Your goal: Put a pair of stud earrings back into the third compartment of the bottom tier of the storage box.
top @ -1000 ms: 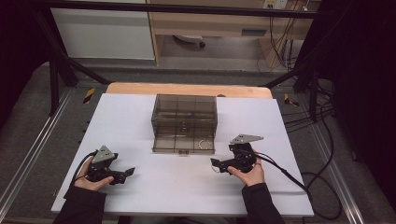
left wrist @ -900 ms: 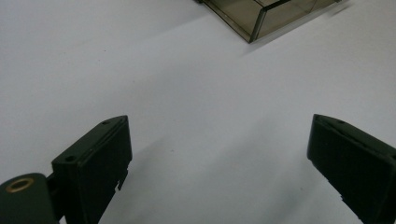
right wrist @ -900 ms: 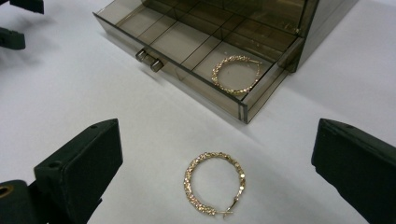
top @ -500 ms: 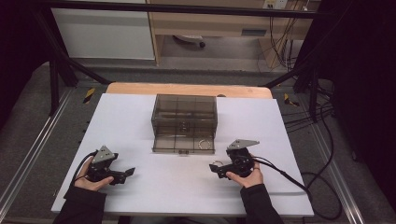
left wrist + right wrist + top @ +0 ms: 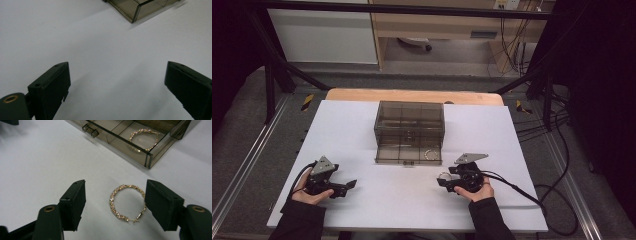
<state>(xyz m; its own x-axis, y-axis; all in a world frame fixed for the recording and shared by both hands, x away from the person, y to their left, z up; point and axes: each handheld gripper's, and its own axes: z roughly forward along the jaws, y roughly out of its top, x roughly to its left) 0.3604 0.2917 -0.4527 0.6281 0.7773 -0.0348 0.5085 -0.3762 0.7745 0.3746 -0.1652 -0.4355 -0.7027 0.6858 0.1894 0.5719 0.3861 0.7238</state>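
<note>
A gold glittery hoop earring (image 5: 127, 202) lies flat on the white table between the jaws of my right gripper (image 5: 115, 203). The jaws have just been closing; the right pad is at the hoop's edge and the left one stands apart from it. In the high view the right gripper (image 5: 443, 181) sits just in front of the smoky clear drawer box (image 5: 409, 131), with the earring (image 5: 444, 175) at its tip. A second matching hoop (image 5: 143, 139) lies in the open drawer's right compartment. My left gripper (image 5: 352, 184) rests at the table's front left, open (image 5: 117, 82) over bare table.
The drawer (image 5: 117, 138) is pulled out toward me and has a small double handle (image 5: 90, 130). The white sheet (image 5: 362, 125) covers a wooden table (image 5: 412, 95). Cables (image 5: 532, 197) trail off to the right from the right gripper.
The right gripper has slid a little toward me and left, down onto the earring. Its jaws have narrowed around the hoop. The left hand has not moved.
</note>
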